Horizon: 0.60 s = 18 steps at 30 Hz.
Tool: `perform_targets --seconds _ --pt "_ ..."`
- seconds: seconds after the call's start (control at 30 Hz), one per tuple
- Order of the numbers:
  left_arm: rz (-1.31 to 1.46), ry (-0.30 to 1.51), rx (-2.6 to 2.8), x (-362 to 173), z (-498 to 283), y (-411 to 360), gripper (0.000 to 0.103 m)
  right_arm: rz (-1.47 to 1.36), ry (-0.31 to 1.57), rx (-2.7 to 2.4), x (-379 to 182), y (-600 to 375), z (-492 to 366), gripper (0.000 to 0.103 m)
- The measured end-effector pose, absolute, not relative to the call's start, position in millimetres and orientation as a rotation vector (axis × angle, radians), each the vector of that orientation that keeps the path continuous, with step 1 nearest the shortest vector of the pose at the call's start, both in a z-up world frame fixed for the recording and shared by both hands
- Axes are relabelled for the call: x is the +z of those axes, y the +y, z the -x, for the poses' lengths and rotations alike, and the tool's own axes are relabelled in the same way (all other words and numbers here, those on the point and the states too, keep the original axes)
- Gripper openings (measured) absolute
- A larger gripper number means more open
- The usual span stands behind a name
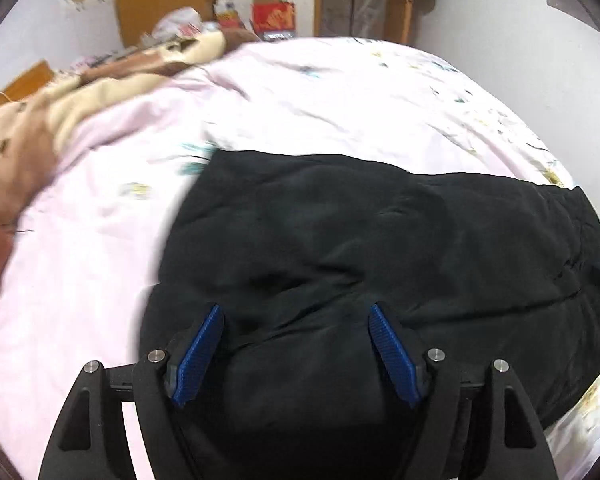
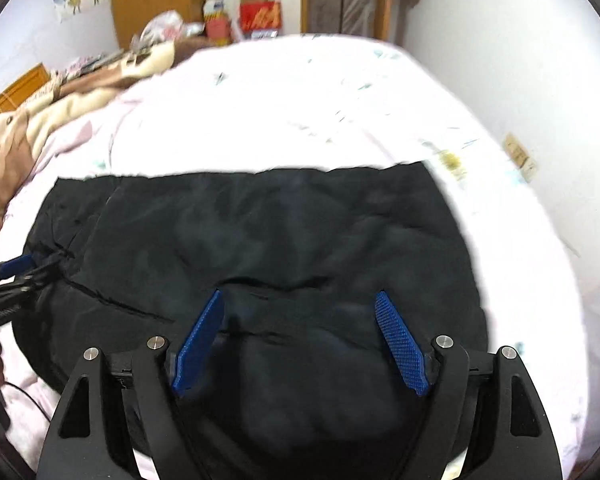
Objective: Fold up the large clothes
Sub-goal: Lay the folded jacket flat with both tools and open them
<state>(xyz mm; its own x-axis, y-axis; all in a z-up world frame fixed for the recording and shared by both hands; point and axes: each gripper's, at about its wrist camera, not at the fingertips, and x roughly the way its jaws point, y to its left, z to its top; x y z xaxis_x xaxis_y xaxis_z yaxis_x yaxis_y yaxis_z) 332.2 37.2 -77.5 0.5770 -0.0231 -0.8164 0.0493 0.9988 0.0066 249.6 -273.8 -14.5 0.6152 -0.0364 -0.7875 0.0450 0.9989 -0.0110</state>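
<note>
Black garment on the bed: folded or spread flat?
Folded, it seems: the black garment lies as a compact, puffy block with straight edges on the pink sheet, no sleeves sticking out. Fold count: cannot tell.

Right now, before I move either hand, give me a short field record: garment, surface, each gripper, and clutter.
garment: black padded garment, lying bunched on the bed, partly folded
surface: pink floral bedsheet
left gripper: open, over the garment's near part, nothing pinched
right gripper: open, over the garment, nothing pinched
clutter: brown and cream blanket at the bed's far left; red box beyond the bed
</note>
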Motion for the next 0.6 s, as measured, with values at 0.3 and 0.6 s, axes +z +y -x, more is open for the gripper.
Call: perform_targets --seconds 0.3,0.6 --pt "-0.024 1.056 -0.004 -136.4 -339.0 59.3 0.078 -0.021 1.012 -0.089 -80.1 -316.8 -245.6 0.08" --pt "-0.038 1.083 -0.001 -152.0 -349.5 55.3 0.081 0.01 1.054 -0.099 -88.9 -306.4 -251.1 0.081"
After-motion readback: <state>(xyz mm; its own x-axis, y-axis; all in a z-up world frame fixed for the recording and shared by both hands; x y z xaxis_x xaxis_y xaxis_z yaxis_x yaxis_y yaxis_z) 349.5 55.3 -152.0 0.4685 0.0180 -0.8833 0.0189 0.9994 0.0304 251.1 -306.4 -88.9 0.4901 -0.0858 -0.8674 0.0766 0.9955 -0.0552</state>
